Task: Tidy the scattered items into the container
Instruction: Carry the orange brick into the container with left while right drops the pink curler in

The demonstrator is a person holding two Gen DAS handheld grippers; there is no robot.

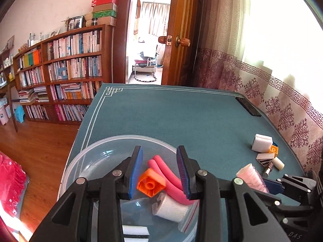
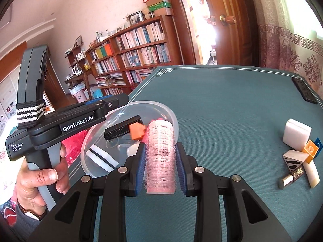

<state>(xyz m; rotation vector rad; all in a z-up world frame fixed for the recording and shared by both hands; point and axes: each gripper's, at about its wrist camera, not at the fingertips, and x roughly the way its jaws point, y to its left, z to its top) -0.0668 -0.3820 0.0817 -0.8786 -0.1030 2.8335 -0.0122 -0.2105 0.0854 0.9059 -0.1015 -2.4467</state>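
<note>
The right gripper (image 2: 160, 168) was nearest the right wrist camera, and it pinched a pink hair roller (image 2: 160, 157) between its two blue pads, with the roller's long axis pointing away along the fingers. The roller was held above the table (image 2: 232, 104), just to the right of the clear bowl (image 2: 173, 121), probably so that it could be carried over the rim and dropped inside.

The left gripper (image 1: 159, 173) hovered over the bowl with its jaws spread. An orange brick (image 1: 151, 184) sat between the pads. It seemed to touch the left pad only, so I judge it was being let go, but I cannot tell if it was already free. Under it in the bowl lay pink foam tubes (image 1: 167, 177), a white tape roll (image 1: 169, 209) and a white block with black stripe (image 1: 135, 233).

To the right on the table, well apart from the bowl, a small heap waited: a white sponge (image 2: 296, 134), a small orange brick (image 2: 310, 148), a blue piece (image 2: 320, 142), a zebra block (image 2: 292, 160), a lipstick (image 2: 290, 178) and a cream tube (image 2: 313, 174), all touching or overlapping. A black remote (image 2: 304, 90) lay at the far right edge.

The left gripper stood over the bowl's opening, so it might be in the way of the right one.
</note>
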